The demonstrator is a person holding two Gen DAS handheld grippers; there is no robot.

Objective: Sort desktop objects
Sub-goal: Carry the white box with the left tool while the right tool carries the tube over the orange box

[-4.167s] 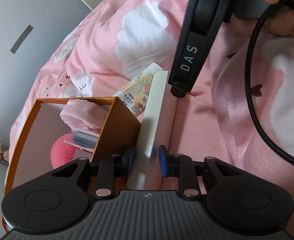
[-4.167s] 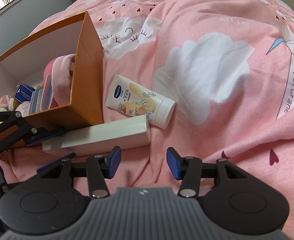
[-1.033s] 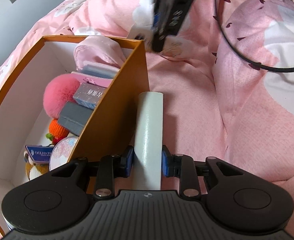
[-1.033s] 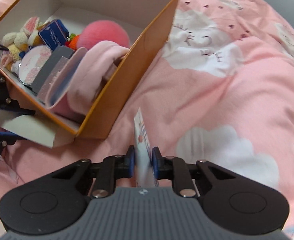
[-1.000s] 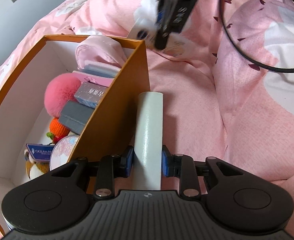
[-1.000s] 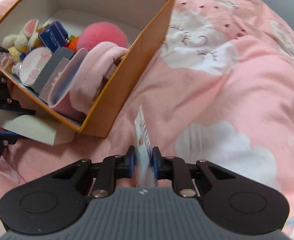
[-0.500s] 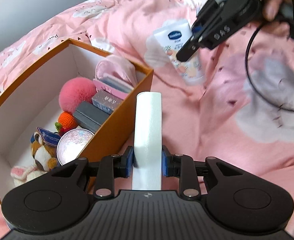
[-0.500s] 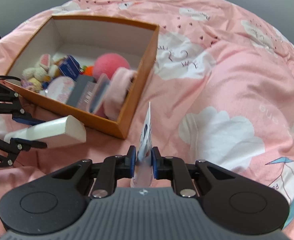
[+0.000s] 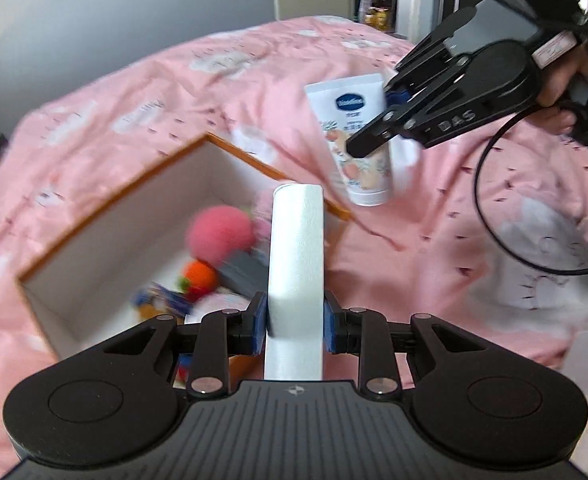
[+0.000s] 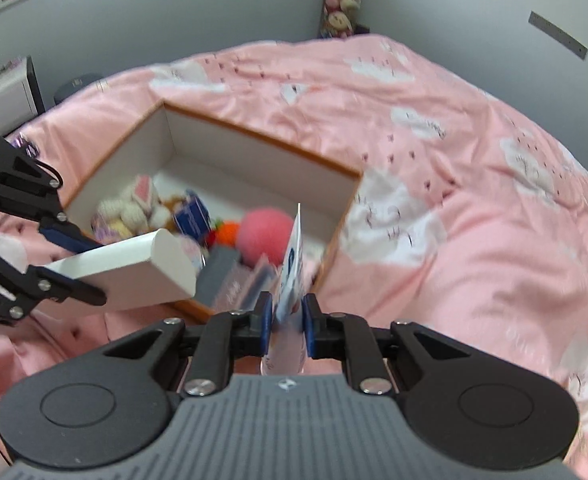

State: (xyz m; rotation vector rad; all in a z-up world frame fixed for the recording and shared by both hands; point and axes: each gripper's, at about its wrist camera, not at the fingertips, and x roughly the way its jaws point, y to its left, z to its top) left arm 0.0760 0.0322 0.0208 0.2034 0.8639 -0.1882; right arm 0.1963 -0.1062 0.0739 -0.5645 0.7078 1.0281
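Observation:
My left gripper (image 9: 295, 327) is shut on a long white box (image 9: 295, 264) and holds it in the air above the near side of the orange storage box (image 9: 106, 208). The white box also shows in the right wrist view (image 10: 130, 272). My right gripper (image 10: 287, 322) is shut on a white lotion tube (image 10: 292, 272), lifted above the near right corner of the storage box (image 10: 254, 136). In the left wrist view the tube (image 9: 353, 136) hangs cap down in the right gripper (image 9: 377, 120), beyond the box's far corner.
The storage box holds a pink pompom (image 10: 266, 236), an orange knitted toy (image 10: 226, 230), a grey case (image 10: 218, 268), a blue card (image 10: 192, 212) and plush toys (image 10: 130, 208). It sits on a pink cloud-print duvet (image 10: 453, 184). Grey walls stand behind.
Both grippers have risen well above the bed with their loads. The white box has swung over the storage box's near edge, and the tube has moved up over the box's corner.

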